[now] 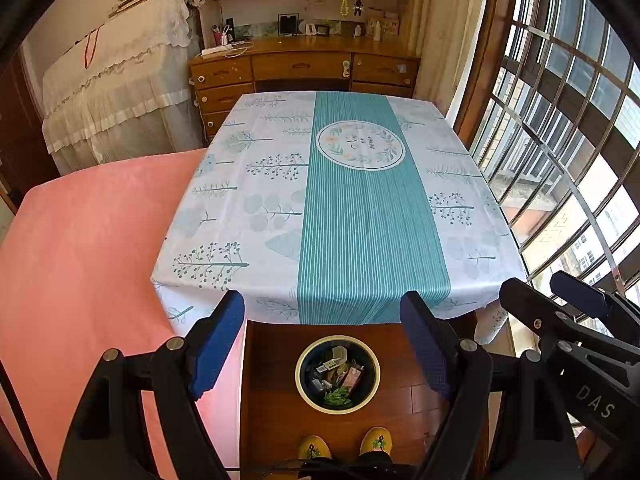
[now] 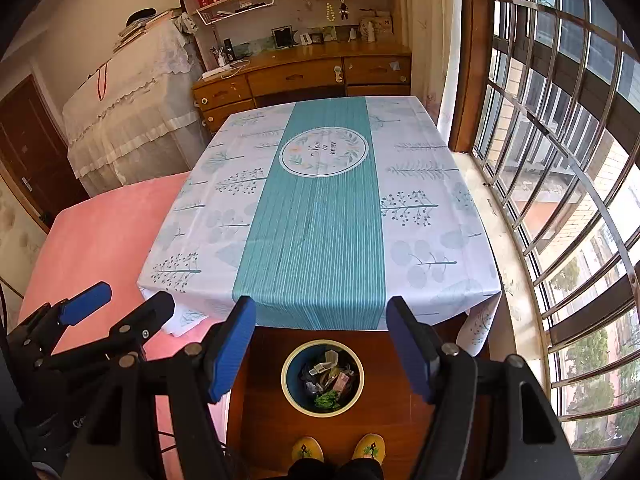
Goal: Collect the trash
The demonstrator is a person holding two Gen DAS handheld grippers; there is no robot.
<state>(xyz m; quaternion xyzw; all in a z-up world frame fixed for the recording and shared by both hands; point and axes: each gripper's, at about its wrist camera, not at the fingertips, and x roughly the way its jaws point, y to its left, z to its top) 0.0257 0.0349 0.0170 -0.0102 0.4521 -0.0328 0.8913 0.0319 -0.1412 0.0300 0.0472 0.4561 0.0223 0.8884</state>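
Trash [image 1: 338, 376] sits in the round bin [image 1: 299, 384] on the wooden floor [image 1: 276, 408], just in front of my yellow slippers [image 1: 315, 447] and right below the near edge of the desk [image 1: 224, 200]. Inside the bin I can make out crumpled wrappers, a small clear box, something pinkish and a green leafy scrap near the front; the rest is too small to tell. My left gripper [image 1: 322, 344] hangs above the floor with its blue pads [image 1: 216, 344] spread wide apart, grasping nothing, and the bin shows in the gap between them. My right gripper [image 2: 320, 348] is held the same way, released and bare, its blue pads [image 2: 232, 348] framing the bin from its own camera. The two grippers are side by side: the right one shows at the lower right edge of the left view, and the left one at the lower left of the right view. The desk wears a white cloth printed with trees, with a teal striped band [image 2: 316, 240] down the middle and a round wreath emblem [image 2: 324, 152]. A pink bed [image 1: 88, 248] lies just beside the desk on my left, and a barred window [image 2: 560, 160] runs along my right.
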